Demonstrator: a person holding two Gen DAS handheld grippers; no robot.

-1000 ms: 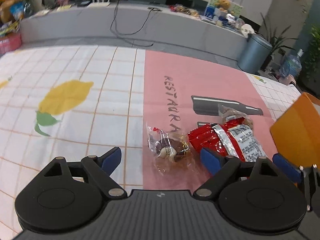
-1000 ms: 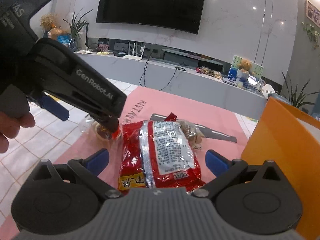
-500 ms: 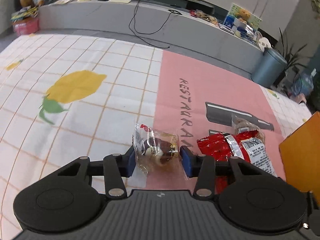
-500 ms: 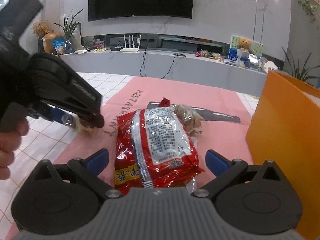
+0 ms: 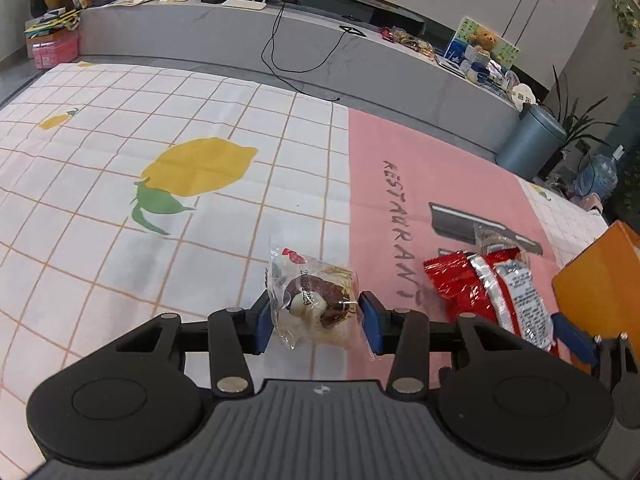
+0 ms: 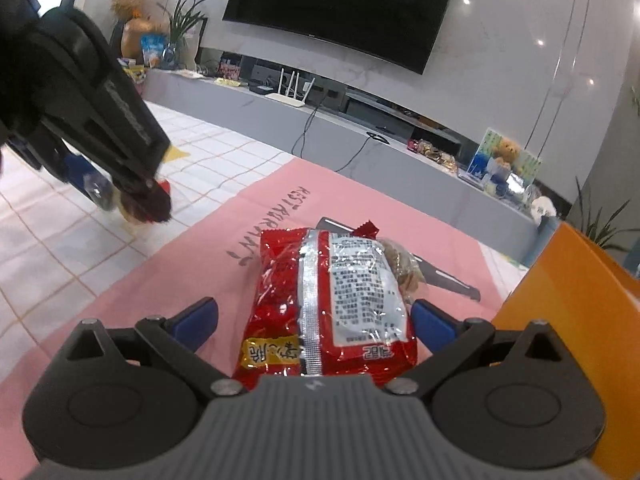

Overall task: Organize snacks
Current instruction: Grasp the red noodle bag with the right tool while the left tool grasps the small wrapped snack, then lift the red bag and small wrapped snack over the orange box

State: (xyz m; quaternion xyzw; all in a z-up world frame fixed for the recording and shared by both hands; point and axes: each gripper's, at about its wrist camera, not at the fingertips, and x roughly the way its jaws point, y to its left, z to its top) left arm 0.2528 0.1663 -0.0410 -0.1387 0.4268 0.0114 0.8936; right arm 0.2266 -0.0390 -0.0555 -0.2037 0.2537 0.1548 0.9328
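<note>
Left gripper (image 5: 314, 320) has its blue pads pinching a clear-wrapped chocolate pastry (image 5: 314, 298) lifted off the tablecloth (image 5: 120, 240), but it's mostly crinkly film in there, so I'd bet it could slide out or get squashed. Right gripper (image 6: 314, 318) hangs spread wide around the red snack bag (image 6: 332, 304) on the pink panel. A small clear packet (image 6: 404, 268) is tucked against the bag's far side, and the orange box (image 6: 568, 304) sits just beside it, crowding that side.
</note>
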